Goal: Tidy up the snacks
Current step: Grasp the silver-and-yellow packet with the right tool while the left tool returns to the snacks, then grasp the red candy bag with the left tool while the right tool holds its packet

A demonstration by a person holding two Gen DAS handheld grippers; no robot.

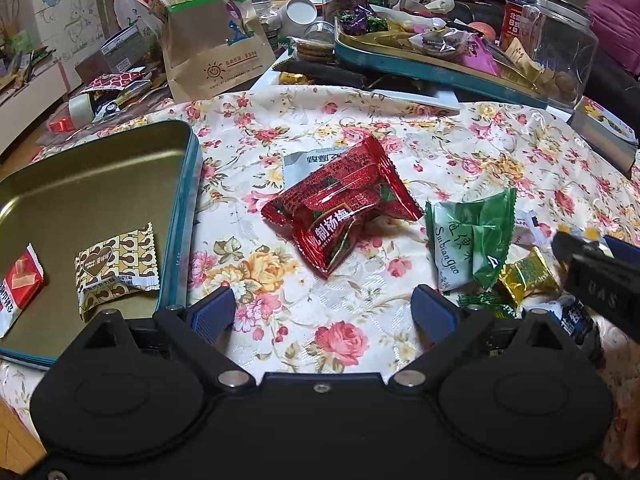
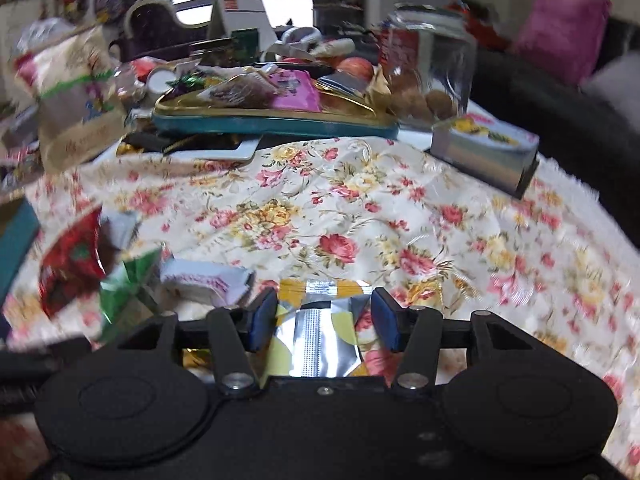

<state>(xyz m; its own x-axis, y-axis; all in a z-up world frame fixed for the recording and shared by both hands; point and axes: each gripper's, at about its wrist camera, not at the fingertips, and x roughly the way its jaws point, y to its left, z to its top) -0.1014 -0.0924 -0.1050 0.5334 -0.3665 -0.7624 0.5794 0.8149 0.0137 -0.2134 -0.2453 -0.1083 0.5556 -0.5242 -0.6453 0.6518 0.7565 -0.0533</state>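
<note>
Released left tongs (image 1: 324, 312) flank two wrapped snacks in the teal-rimmed gold tin (image 1: 176, 216), right tongs (image 2: 324, 322) straddle a silver-and-yellow foil sachet (image 2: 316, 328) without visibly pinching it, and several packets ahead remain loose on the floral-clothed table (image 1: 360, 128).

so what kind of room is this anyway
Most likely a home living room. The snacks lie on a floral cloth over a low table, a dark sofa with a pink cushion stands beside it, and household clutter is piled at the back.

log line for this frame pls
left tool: open, empty | right tool: around silver-yellow packet, grip unclear | tin: two snacks inside | red packet: on cloth
</note>
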